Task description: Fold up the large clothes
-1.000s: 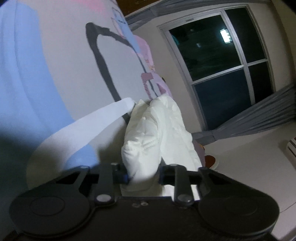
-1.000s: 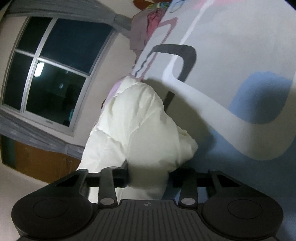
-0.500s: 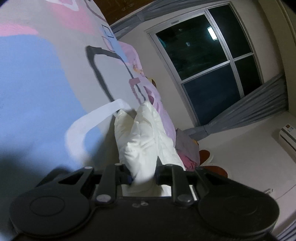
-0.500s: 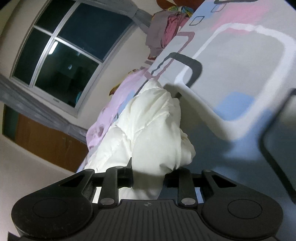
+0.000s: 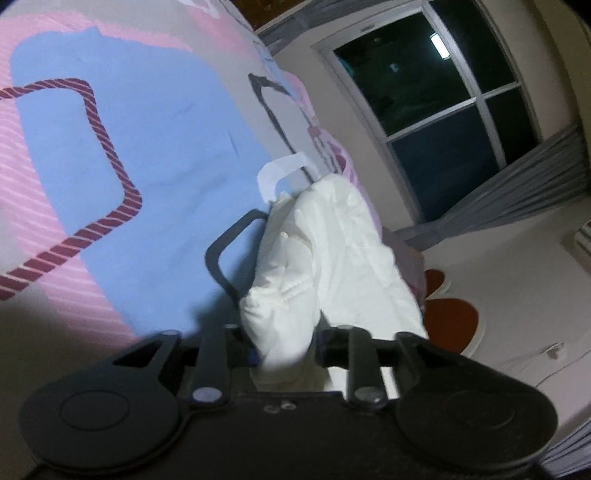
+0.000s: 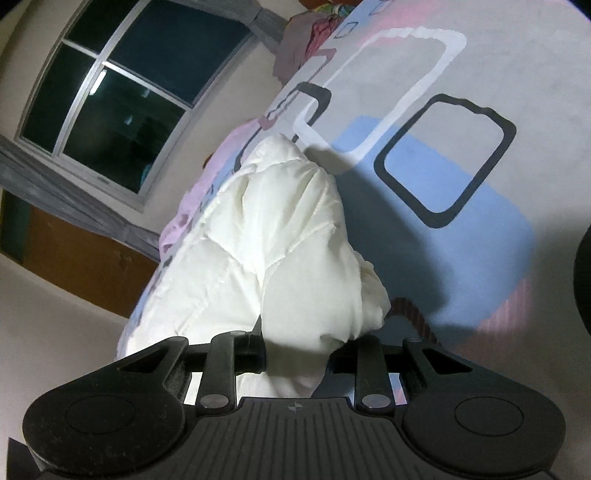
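Note:
A white quilted puffy garment is bunched up above the patterned bedsheet. My left gripper is shut on one bunched end of it. In the right wrist view the same white garment fills the middle, and my right gripper is shut on another bunched end. The garment trails away from both grippers toward the far edge of the bed. The fingertips are hidden inside the fabric in both views.
The bedsheet has blue, pink and grey blocks with outlined squares. A pile of pink and purple clothes lies at the far end. A dark window with grey curtains is beyond the bed.
Both grippers have pulled back and lifted with the white garment still held. More of the bedsheet shows now, and the window has shifted toward the edge of each view.

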### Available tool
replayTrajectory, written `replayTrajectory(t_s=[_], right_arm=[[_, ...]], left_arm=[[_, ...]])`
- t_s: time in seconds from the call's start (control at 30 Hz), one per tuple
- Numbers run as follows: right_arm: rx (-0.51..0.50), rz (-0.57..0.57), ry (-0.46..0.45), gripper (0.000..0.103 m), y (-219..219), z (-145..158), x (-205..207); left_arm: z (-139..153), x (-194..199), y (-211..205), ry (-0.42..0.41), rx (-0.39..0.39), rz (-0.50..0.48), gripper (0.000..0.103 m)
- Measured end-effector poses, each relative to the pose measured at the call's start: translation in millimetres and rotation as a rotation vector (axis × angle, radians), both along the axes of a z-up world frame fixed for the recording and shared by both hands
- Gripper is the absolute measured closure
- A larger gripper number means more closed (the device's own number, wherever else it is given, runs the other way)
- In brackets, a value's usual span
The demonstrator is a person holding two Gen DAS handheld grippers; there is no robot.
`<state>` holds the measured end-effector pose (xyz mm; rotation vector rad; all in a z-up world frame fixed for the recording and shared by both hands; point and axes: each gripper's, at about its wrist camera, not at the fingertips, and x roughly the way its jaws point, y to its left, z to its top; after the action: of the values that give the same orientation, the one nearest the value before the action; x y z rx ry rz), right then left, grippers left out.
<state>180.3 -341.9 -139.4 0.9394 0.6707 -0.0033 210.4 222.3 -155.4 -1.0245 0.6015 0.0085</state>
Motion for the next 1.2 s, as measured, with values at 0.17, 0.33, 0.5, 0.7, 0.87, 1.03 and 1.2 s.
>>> replayTrajectory(t_s=[0.17,0.33,0.5,0.7,0.87,1.03,1.2], right_arm=[[-0.145,0.002,0.004,0.028,-0.9,11.1,-21.7],[-0.283,0.031,-0.072,0.079,14.2,42.7,-59.1],[-0.383,0.192,-0.155,0.091,86.6,70.3,-21.8],[-0.465,0.337,-0.174,0.096,167.6,71.4,30.9],[-0.492,0.375,-0.131,0.101,196.5,55.0,51.9],[-0.543,0.372,-0.043,0.102,206.1,33.6,56.5],[-0.57,0.36,0.018,0.103,211.1,26.7,65.0]], left_arm=[[12.1,-20.5,-4.1,0.029,0.058,0.034,0.015],[13.8,-58.9,-9.6,0.014,0.068,0.036,0.021],[12.7,-41.0,-14.1,0.0,0.048,0.009,0.028],[5.0,-5.8,-18.2,0.029,0.067,-0.041,0.036],[2.3,-0.9,-19.6,0.01,0.091,-0.088,0.051],[2.8,-5.2,-21.6,-0.025,0.123,-0.095,0.056],[6.1,0.0,-22.6,-0.012,0.169,-0.135,0.056]])
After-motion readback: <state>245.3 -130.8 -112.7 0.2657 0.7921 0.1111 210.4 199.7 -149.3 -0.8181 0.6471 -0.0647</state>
